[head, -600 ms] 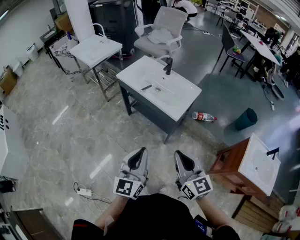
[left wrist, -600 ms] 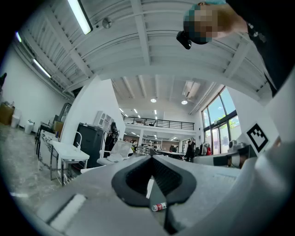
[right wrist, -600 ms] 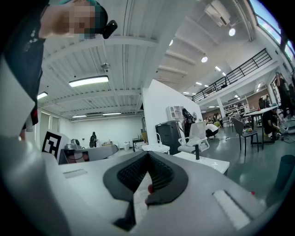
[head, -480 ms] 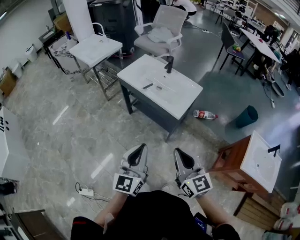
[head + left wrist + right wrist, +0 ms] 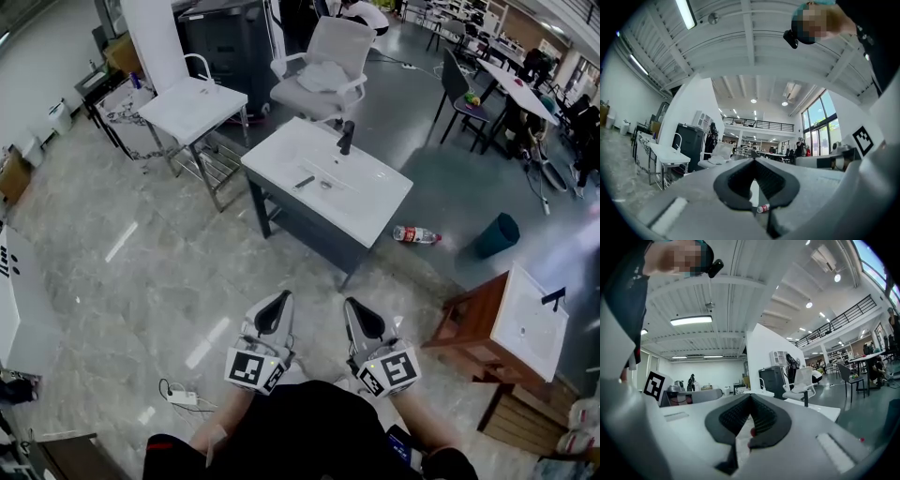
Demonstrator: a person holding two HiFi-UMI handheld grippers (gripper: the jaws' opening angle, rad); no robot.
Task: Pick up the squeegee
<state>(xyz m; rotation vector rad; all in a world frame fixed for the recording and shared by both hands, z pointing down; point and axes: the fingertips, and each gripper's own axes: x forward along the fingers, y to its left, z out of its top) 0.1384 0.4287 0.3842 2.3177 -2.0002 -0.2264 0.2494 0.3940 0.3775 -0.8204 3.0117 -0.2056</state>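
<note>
Head view: left tongs (image 5: 283, 298), right tongs (image 5: 350, 304) closed (squeegee (image 5: 305, 182) on sink (image 5: 371, 202)).

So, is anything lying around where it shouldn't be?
Yes. A plastic bottle lies on its side on the floor beside the sink table, not standing up. The teal bin near it seems tipped over too, and a power strip trails its cord loose across the floor.
</note>
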